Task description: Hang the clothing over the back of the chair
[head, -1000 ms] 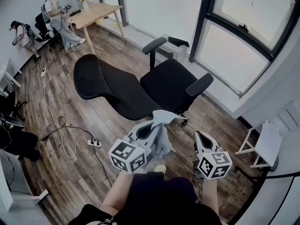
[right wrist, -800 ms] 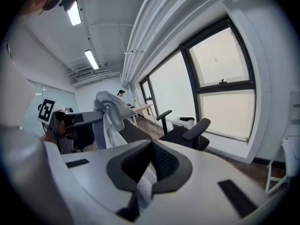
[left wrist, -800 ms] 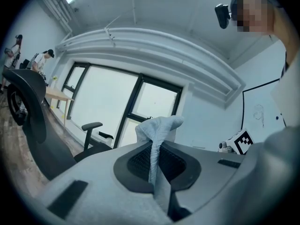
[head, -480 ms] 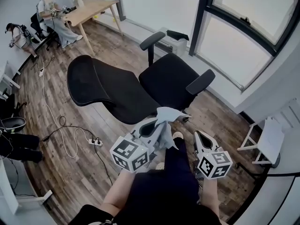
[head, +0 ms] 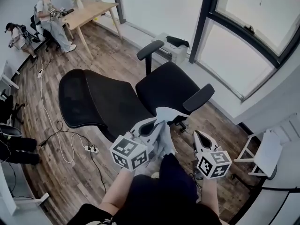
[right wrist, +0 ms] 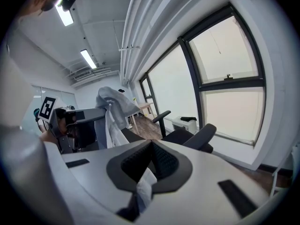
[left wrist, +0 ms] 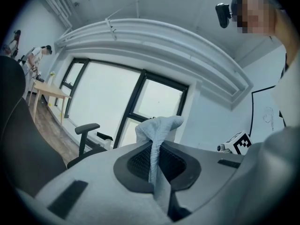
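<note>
Clothing [head: 165,116], pale grey and bunched, sits pinched in the left claw [head: 157,124]. In the left gripper view the left claw's jaws are closed tight on the garment, with a crumpled crest standing above the tips and the rest trailing down between them. In the head view the loose end hangs toward 6 o'clock, in front of the person's dark trousers.

The right claw [head: 199,136] is just beside it at 3 o'clock. In the right gripper view its jaws are also closed, nipping a scrap of pale fabric [right wrist: 144,187] low between the pads. I cannot tell whether that scrap joins the garment.

At 12 o'clock from both claws stands the black office chair [head: 166,86]. Its backrest [head: 89,102] is reclined far toward 10 o'clock, and one armrest is raised on each side of the seat. The garment is near the chair's closest edge and above the floor, not on the backrest.

Far off at 11 o'clock, two people sit by a wooden surface [head: 91,11]. A white stool [head: 262,146] stands at 3 o'clock.
</note>
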Motion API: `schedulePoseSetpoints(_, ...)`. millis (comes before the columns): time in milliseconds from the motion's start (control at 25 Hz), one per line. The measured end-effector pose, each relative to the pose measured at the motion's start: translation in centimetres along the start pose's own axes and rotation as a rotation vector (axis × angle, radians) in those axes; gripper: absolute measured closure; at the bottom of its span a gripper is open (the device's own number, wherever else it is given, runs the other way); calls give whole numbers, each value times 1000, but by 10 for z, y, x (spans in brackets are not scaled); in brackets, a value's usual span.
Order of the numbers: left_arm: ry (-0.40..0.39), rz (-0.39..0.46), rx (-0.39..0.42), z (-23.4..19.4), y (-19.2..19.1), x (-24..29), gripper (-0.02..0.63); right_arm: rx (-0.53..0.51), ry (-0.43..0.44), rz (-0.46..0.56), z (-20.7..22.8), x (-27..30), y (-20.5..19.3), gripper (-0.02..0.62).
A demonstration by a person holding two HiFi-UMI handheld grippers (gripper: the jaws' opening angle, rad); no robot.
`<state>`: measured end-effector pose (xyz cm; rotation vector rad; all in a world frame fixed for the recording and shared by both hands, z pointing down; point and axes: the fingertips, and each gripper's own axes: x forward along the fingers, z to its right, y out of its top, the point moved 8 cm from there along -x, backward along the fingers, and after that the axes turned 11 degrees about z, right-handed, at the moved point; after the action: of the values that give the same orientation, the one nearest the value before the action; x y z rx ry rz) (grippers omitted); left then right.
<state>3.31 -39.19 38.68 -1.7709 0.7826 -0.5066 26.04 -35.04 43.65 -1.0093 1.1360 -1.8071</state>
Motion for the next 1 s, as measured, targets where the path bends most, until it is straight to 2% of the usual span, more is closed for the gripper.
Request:
schedulePoseSetpoints(520, 47, 11, 4, -48, 16, 81, 591, -3, -6, -18, 60, 62, 35, 594)
schedulePoseSetpoints(1000, 92, 37, 54, -75, 33, 118, 591, -3, 23, -34, 84, 94, 45, 594)
